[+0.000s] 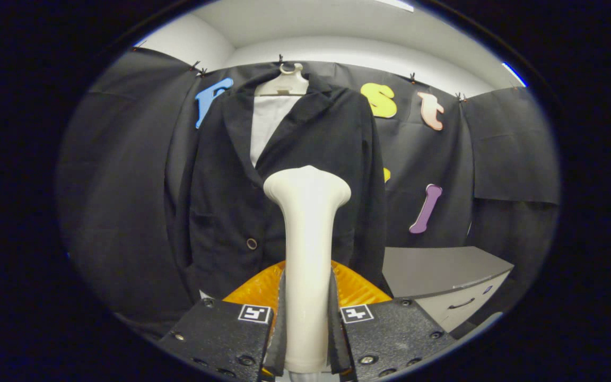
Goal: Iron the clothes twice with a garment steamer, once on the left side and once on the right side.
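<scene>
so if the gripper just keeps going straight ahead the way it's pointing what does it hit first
Most likely the black jacket. The gripper is shut on the cream steamer, whose flared head points at the jacket's front just below the lapels. Depth is unclear, so the gap cannot be judged.

No words, brand names or numbers can be read. The only signs are two small square coded markers, one (255,313) on each finger block of the gripper (308,284), the other (357,313) beside it. The fingers press on both sides of the garment steamer (308,212). A tiny mark on the grey cabinet (459,302) drawer front is too small to make out.
</scene>
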`<action>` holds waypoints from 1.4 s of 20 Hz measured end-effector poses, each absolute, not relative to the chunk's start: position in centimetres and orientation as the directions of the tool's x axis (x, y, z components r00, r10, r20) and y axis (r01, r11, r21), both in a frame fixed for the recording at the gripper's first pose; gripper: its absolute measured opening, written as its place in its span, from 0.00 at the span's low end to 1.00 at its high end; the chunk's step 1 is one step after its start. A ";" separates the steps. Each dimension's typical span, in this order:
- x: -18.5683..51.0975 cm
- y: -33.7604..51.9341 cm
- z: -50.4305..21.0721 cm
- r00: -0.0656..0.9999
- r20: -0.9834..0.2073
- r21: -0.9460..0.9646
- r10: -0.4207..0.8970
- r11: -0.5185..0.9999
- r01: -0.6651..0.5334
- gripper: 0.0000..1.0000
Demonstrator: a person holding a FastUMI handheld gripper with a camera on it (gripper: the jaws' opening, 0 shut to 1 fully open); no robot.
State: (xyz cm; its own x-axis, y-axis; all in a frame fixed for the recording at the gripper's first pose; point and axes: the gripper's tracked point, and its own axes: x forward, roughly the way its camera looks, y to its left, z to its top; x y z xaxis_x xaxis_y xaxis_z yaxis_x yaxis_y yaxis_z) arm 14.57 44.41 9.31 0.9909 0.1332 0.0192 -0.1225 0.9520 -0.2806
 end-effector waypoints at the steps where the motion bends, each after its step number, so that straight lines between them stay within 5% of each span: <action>1: 14.5 44.4 8.1 0.991 -0.006 -0.288 0.131 0.949 -0.127 0.35; 28: 15.1 38.7 -10.9 0.943 -0.331 -0.351 -0.036 0.932 -0.088 0.35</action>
State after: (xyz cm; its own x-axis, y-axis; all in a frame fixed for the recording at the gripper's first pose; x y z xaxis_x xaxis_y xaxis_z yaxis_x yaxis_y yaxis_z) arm 15.09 38.67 -10.87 0.9428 -0.0356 -0.3314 -0.0881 0.9323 -0.3508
